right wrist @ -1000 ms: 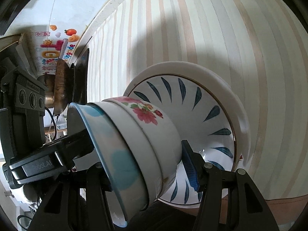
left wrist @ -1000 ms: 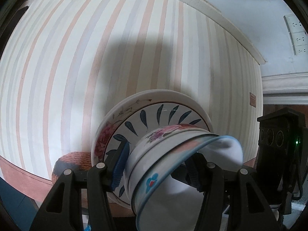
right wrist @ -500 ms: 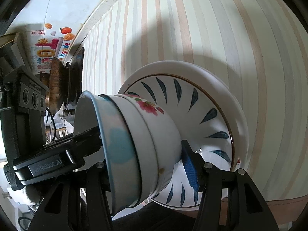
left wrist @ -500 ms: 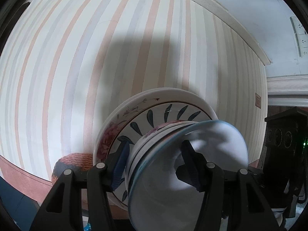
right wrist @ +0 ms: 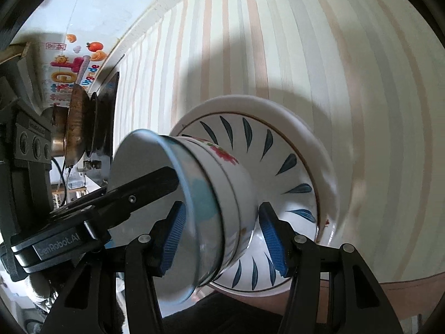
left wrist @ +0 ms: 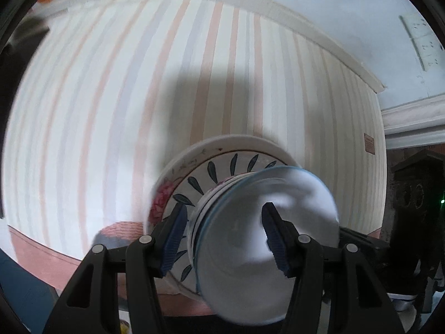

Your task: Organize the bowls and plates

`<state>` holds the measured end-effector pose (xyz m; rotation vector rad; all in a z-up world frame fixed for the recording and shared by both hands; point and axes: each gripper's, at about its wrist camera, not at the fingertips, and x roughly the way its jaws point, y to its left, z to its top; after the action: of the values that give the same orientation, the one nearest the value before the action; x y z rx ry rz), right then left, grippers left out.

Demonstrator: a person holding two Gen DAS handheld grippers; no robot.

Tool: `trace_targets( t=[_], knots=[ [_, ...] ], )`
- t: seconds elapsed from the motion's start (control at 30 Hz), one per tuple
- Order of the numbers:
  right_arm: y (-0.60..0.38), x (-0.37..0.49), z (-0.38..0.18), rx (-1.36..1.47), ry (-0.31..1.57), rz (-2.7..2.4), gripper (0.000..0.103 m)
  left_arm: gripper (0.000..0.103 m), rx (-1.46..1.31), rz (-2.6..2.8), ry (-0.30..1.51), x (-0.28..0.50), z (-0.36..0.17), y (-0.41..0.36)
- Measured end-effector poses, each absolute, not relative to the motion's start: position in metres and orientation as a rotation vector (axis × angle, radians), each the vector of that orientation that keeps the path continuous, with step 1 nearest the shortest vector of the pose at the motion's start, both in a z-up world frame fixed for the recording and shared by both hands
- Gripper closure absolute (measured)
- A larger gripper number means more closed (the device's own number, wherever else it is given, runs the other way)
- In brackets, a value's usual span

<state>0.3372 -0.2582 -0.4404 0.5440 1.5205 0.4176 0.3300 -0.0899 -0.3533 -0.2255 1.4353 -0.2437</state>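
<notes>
Beside stacked bowls (right wrist: 211, 208): "enRobot.AI" on left gripper (right wrist: 130, 197) | both grippers clamp bowl stack | right gripper (right wrist: 219, 231)

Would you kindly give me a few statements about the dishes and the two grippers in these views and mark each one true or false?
1. The blue-rimmed bowl sits nested in a flower-printed bowl. True.
2. The tablecloth is plain dark green. False: it has pale pink, grey and cream stripes.
3. The plate under the bowls has dark blue leaf marks around its inside. True.
4. Only the right gripper is at the bowls. False: the left gripper also straddles them, one finger inside the top bowl.
5. The bowls stand directly on the cloth. False: they rest on stacked plates.
</notes>
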Motion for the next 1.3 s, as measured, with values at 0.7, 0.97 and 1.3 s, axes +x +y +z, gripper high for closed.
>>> trace_targets(
  t=[0.7,0.97,1.3],
  knots=[
    [-0.256,0.211,-0.242,0.184,1.095,0.191,0.013,0.014,-0.037,-0.153,1.012,0.198,-0.215,-0.067],
    [-0.246,0.142,-0.18,0.125,0.949,0.126,0.01,0.006,-0.021,-0.148,0.874,0.14,-0.164,-0.062],
    [-0.228,0.053,-0.119,0.088,0.824,0.062,0.007,0.005,-0.003,-0.149,0.783,0.069,-0.131,-0.053]
  ],
)
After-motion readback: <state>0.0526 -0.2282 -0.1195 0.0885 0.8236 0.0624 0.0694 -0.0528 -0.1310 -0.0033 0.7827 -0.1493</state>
